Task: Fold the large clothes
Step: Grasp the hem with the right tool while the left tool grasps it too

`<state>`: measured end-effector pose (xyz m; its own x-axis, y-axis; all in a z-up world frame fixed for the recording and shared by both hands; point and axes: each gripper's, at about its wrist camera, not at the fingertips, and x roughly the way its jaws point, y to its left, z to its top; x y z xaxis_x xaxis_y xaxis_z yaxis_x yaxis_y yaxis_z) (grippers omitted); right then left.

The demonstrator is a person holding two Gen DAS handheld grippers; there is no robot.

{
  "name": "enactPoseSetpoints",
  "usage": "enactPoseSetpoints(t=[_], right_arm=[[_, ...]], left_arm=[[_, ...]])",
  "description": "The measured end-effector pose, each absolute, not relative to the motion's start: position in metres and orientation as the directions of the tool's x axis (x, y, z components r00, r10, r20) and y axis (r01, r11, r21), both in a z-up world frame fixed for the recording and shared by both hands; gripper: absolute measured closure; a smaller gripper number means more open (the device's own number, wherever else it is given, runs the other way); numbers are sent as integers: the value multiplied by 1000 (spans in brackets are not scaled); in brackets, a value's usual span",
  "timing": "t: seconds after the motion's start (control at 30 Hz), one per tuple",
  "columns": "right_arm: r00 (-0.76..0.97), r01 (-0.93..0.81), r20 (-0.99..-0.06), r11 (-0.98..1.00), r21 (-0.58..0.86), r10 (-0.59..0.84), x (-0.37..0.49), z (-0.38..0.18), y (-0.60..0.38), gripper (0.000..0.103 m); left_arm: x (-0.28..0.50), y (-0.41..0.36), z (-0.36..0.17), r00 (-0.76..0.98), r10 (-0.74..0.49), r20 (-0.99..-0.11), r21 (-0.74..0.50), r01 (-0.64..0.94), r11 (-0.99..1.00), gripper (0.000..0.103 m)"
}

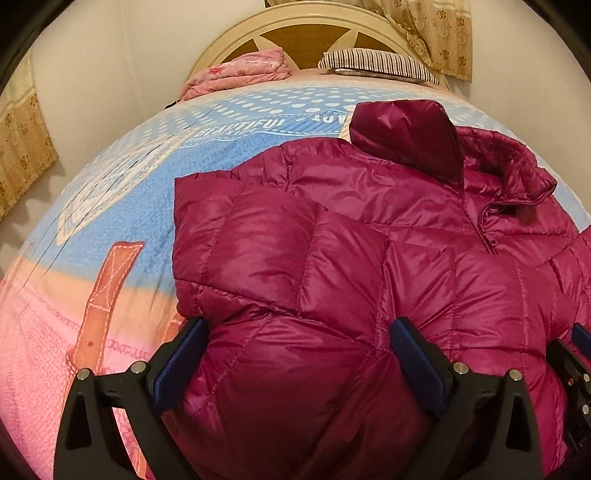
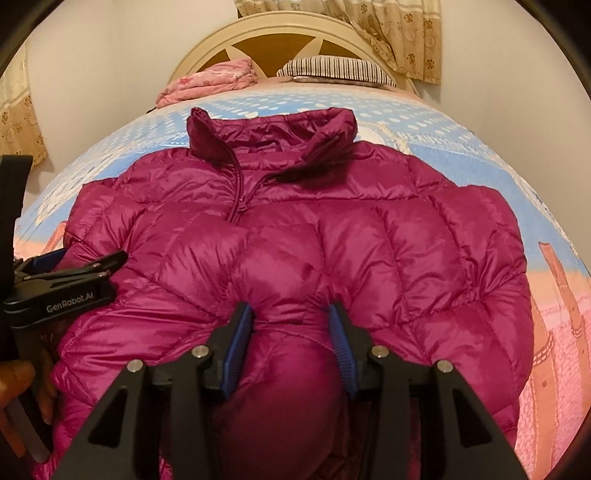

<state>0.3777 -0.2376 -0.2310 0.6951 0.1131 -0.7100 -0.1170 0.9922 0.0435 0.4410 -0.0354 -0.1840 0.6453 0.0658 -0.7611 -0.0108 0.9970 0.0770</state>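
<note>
So a big magenta puffer jacket (image 2: 295, 236) is laid out front-up on the bed (image 1: 122, 206), collar pointed toward the headboard (image 1: 306, 22), with the zipper (image 2: 238, 206) pulled up to just below the collar. The sleeves look to be folded in across the chest, so the whole thing sits as a puffy bundle on the blue and pink printed bedspread. In the left wrist view the left gripper (image 1: 295, 354) is seen spread wide, its blue pads pressed down into the puffy fabric near the lower part of the jacket, with a fat bulge of fabric sitting between them; nothing is really pinched there, the fingers are well apart. In the right wrist view the right gripper (image 2: 291, 332) is set narrower, and a roll of the jacket's fabric is squeezed between its blue pads (image 2: 236, 343), touching both of them, so it reads as clamped on the jacket. The left gripper's black body is also caught at the left edge of that view, resting against the jacket's side, with part of a hand (image 2: 18, 384) wrapped around its handle. Up at the head of the bed, a crumpled pink blanket (image 1: 240, 72) and a striped pillow (image 1: 376, 62) are parked side by side against the headboard, well apart from the jacket. Beige patterned curtains (image 1: 436, 33) are hung behind on the right.
</note>
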Motion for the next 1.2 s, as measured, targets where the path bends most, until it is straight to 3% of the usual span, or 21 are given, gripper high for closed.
enactPoseSetpoints(t=[1.2], right_arm=[[703,-93,-711,994,-61,22,383,-238,-227,55]], left_arm=[[445,-36,-187,638,80,-766,88,-18,996,1]])
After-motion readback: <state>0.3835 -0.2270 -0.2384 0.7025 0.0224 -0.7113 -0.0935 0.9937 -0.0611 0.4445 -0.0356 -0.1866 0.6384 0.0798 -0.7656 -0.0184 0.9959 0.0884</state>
